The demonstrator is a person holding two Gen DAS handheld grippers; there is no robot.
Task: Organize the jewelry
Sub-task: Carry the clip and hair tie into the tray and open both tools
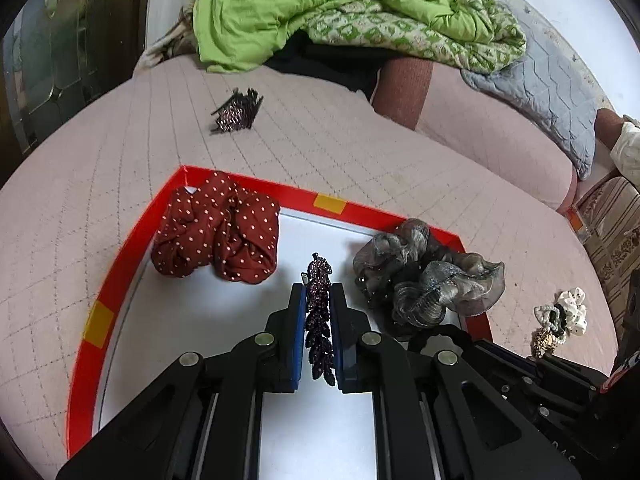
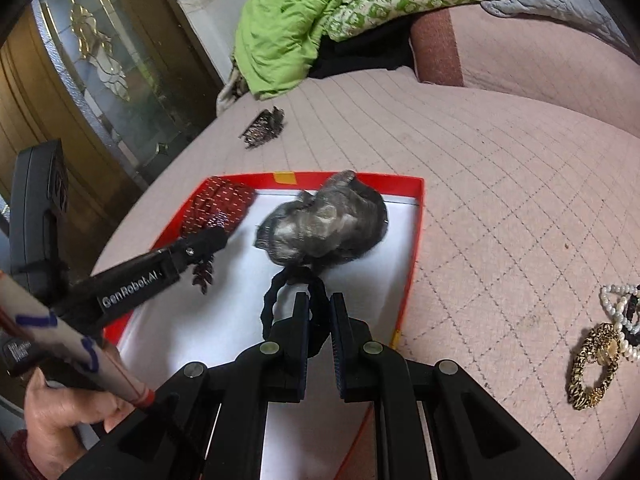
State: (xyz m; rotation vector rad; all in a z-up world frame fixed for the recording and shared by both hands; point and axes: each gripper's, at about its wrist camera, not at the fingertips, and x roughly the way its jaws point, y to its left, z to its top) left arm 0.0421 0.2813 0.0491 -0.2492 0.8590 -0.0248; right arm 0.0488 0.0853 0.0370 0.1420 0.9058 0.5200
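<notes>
A red-rimmed white tray [image 1: 132, 240] lies on the pink quilted bed. In it are a maroon polka-dot scrunchie [image 1: 216, 232] and a grey organza scrunchie [image 1: 424, 276]. My left gripper [image 1: 319, 292] is shut on a dark beaded hair clip [image 1: 319, 320], held just above the tray floor. In the right wrist view, the left gripper [image 2: 204, 240] shows with the clip [image 2: 203, 274] hanging from it. My right gripper [image 2: 319, 304] is shut on a black hair tie [image 2: 276, 300] attached to the grey scrunchie [image 2: 324, 224], over the tray [image 2: 412, 240].
A dark claw clip [image 1: 236, 112] lies on the bed beyond the tray, also in the right wrist view [image 2: 262, 128]. A gold chain bracelet [image 2: 592, 364] and pearl strands [image 2: 620, 304] lie right of the tray. A green quilt [image 1: 340, 12] is heaped behind. A cabinet [image 2: 80, 100] stands at the left.
</notes>
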